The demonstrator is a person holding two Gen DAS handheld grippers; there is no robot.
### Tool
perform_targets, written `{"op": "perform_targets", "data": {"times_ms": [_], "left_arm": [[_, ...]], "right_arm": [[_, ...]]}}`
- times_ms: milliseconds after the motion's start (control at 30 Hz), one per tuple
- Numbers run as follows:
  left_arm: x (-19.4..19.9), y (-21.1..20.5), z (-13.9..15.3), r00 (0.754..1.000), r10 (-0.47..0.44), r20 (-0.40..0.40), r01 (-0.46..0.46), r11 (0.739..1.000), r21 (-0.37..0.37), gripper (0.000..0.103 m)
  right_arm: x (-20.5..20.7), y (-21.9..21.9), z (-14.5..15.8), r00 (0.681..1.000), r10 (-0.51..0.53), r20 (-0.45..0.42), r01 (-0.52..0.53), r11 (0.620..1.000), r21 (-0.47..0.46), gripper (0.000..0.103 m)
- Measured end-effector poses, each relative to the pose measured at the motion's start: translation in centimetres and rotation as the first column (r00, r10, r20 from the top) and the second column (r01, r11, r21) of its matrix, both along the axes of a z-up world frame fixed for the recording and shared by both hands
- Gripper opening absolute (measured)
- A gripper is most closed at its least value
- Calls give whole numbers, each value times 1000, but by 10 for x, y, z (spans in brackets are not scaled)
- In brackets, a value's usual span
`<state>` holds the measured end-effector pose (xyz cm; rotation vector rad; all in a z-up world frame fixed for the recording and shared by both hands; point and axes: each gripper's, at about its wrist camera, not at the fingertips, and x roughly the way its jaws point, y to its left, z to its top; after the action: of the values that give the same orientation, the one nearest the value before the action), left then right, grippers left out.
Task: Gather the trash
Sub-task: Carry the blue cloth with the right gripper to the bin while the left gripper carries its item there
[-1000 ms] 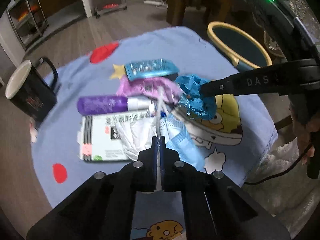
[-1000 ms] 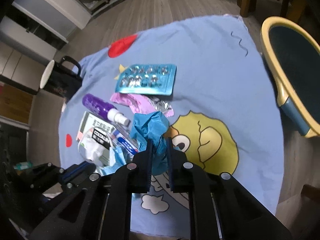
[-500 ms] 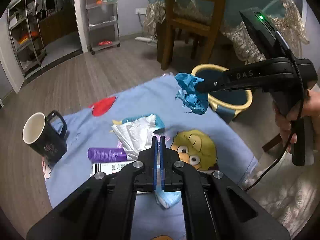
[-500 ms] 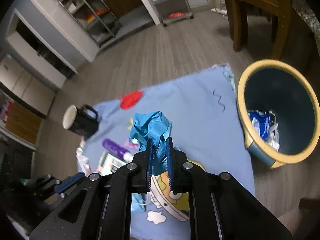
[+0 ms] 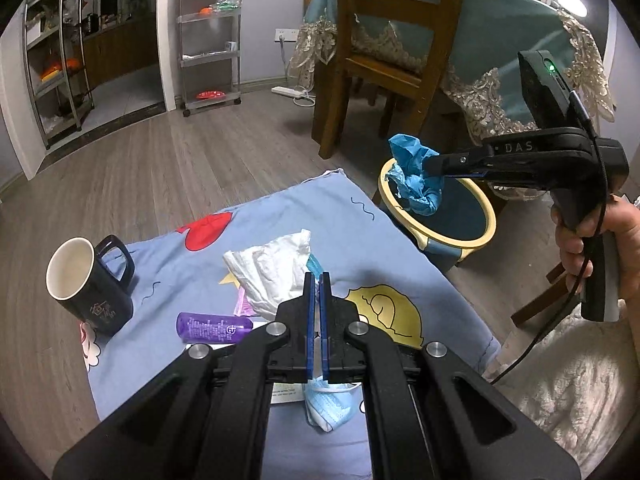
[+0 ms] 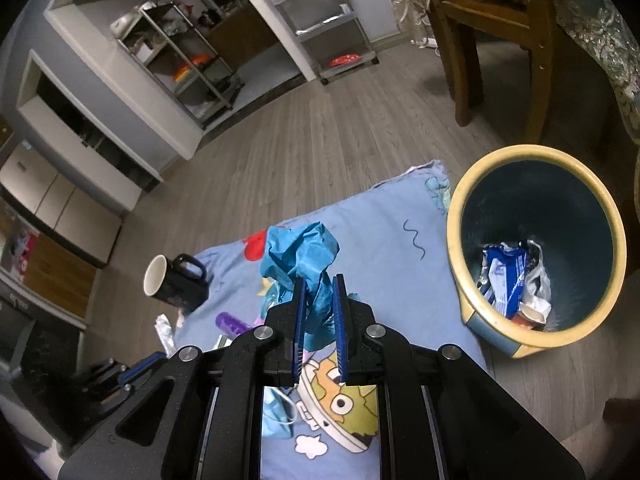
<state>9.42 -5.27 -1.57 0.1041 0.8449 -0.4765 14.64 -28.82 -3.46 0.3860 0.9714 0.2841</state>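
Observation:
My left gripper (image 5: pixel 317 280) is shut on a crumpled white tissue (image 5: pixel 272 270) and holds it up above the blue cartoon cloth (image 5: pixel 360 236). My right gripper (image 6: pixel 319 286) is shut on a crumpled blue paper wad (image 6: pixel 298 252); in the left wrist view the wad (image 5: pixel 414 178) hangs at the near rim of the yellow-rimmed trash bin (image 5: pixel 468 240). The bin (image 6: pixel 460 284) holds blue and silver wrappers (image 6: pixel 508 280). A blue face mask (image 5: pixel 330 408) hangs or lies below my left fingers; which, I cannot tell.
A black mug (image 5: pixel 90 280) stands at the cloth's left edge. A purple bottle (image 5: pixel 214 328) and a pink wrapper (image 5: pixel 242 304) lie on the cloth. A wooden chair (image 5: pixel 384 52) and a draped table (image 5: pixel 520 40) stand behind the bin. Metal shelves (image 5: pixel 208 32) stand at the back.
Both grippers have risen from the cloth. The left one lifted the white tissue. The right one carried the blue wad rightwards to the bin's rim.

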Motion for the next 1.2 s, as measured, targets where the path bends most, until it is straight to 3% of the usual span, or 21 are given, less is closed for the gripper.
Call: {"op": "perform_targets", "data": {"times_ms": [233,367,533,767,1000,1200], "left_arm": [[-4,-11,2,999,-31,13,31,999,29,1],[-2,-26,8,998,-65,16,65,998,25,1],[8,-58,12,993,-113,48,109,991,72,1],[32,-121,10,981,-187,50,182,979,96,1],[50,-172,-3,972,-232,31,229,970,84,1],[67,-199,-23,966,-258,-5,257,961,99,1]], "right_arm": [[0,-7,8,1000,-11,16,11,999,-39,14],[0,-28,22,997,-56,47,59,996,-68,14],[-2,-78,32,985,-152,81,161,979,-124,14],[3,-138,3,964,-266,15,265,951,-162,14],[16,-154,-31,949,-309,-69,294,940,-171,14],[23,-164,-44,938,-340,-73,320,926,-200,14]]}}
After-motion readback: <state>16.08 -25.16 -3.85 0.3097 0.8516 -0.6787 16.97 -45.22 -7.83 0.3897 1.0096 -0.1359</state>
